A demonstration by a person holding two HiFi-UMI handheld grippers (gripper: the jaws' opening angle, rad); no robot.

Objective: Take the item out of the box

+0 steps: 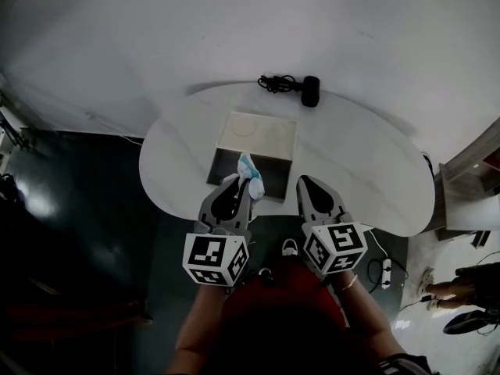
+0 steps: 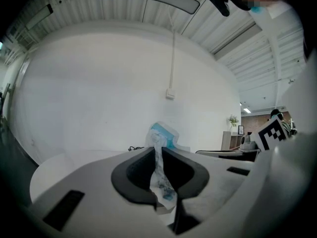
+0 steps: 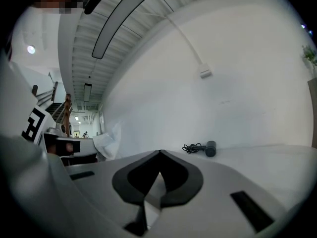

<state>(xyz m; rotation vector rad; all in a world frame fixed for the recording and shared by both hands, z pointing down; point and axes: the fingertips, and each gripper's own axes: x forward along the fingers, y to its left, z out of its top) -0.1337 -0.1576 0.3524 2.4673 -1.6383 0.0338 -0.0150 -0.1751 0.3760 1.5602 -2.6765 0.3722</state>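
On the white table an open box (image 1: 225, 167) shows a dark inside, with its pale lid (image 1: 259, 133) raised behind it. My left gripper (image 1: 238, 180) is shut on a crinkled white and blue packet (image 1: 251, 175), held over the box's near right corner. In the left gripper view the packet (image 2: 162, 134) is pinched between the jaws of the left gripper (image 2: 158, 151) and sticks up above them. To the right of the box, my right gripper (image 1: 307, 180) is shut and holds nothing. Its tips meet in the right gripper view (image 3: 159, 153), where the packet (image 3: 109, 140) shows at the left.
A black device with a coiled cord (image 1: 309, 90) lies at the table's far edge, also seen in the right gripper view (image 3: 210, 148). The round table (image 1: 367, 170) ends just in front of the person. A cabinet (image 1: 469, 186) and a power strip (image 1: 386, 272) are at the right.
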